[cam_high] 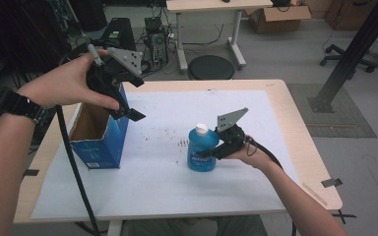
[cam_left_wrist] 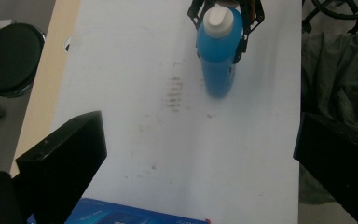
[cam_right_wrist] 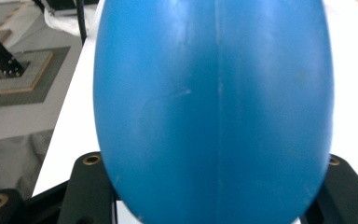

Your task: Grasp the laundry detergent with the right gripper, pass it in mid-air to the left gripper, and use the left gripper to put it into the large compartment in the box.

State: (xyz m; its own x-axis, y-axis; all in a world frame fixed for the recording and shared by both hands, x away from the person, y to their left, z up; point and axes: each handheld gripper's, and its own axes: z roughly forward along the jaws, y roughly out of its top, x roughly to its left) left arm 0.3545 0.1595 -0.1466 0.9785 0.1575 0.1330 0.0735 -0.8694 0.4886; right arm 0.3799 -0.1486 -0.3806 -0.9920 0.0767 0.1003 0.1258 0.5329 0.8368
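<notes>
A: Any writing on that blue bottle [cam_high: 202, 152]?

B: There's a label with pale lettering on its front in the high view, but it's too blurred for me to read. The same goes for the print low on the blue box [cam_high: 100, 142].

A: What's the box holding?

B: It's standing open-topped at the left of the white sheet [cam_high: 152, 182], showing a brown cardboard inside; I can't tell what's in it.

A: And the bottle itself?

B: Bright blue plastic, white cap [cam_left_wrist: 216, 18], standing upright near the middle of the sheet, well apart from the box.

A: The right gripper [cam_high: 215, 149]?

B: It's clamping the bottle's body from the side, jaws pressing either flank in the right gripper view.

A: The left gripper [cam_high: 128, 110]?

B: It's hovering above the box's near corner, jaws standing wide apart, nothing between them.
</notes>
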